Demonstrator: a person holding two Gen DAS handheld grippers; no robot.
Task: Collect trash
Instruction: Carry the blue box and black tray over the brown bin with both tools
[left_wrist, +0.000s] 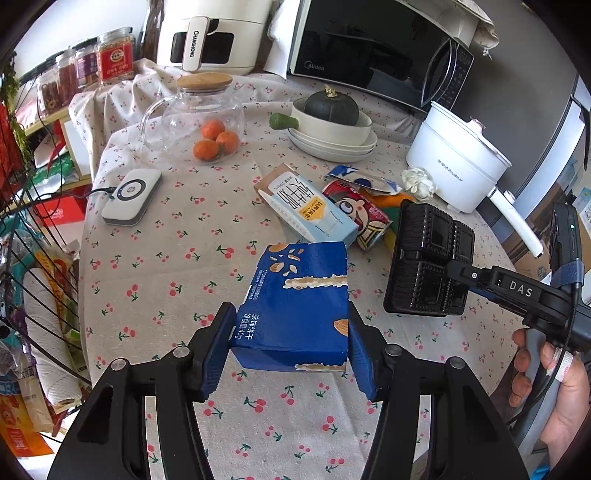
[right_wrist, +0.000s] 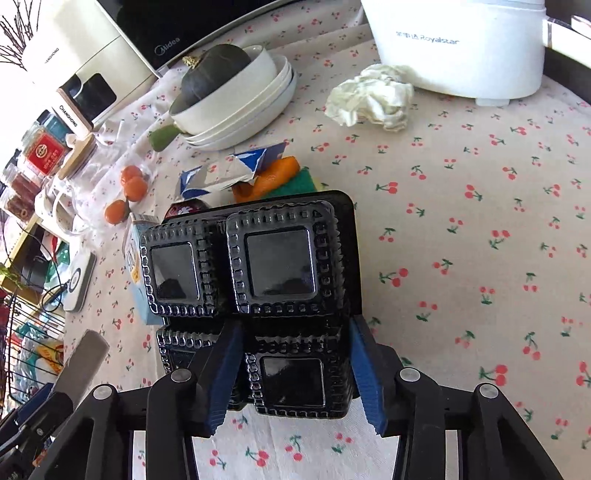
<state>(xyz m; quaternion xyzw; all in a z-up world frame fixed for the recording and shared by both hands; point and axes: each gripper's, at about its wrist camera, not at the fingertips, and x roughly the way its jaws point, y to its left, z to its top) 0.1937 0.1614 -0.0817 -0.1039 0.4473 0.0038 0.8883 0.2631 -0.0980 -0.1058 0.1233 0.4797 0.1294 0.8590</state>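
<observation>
My left gripper (left_wrist: 291, 350) is shut on a blue biscuit box (left_wrist: 299, 295), its pads pressing both sides, just above the cherry-print tablecloth (left_wrist: 184, 280). My right gripper (right_wrist: 295, 373) is shut on a black plastic compartment tray (right_wrist: 266, 266), held tilted off the table; the tray (left_wrist: 428, 258) hangs to the right of the box. Behind them lie a pale blue milk carton (left_wrist: 306, 206), a red snack wrapper (left_wrist: 362, 218), a torn blue-and-white wrapper (right_wrist: 229, 173) and a crumpled tissue (right_wrist: 369, 98).
At the back stand a glass teapot (left_wrist: 195, 110) with tangerines (left_wrist: 216, 142), stacked dishes holding a green squash (left_wrist: 332, 129), a white electric pot (left_wrist: 454, 155), a microwave (left_wrist: 369, 48) and an air fryer (left_wrist: 210, 37). A white device (left_wrist: 131, 195) lies left. A wire basket (left_wrist: 33, 277) stands beside the table's left edge.
</observation>
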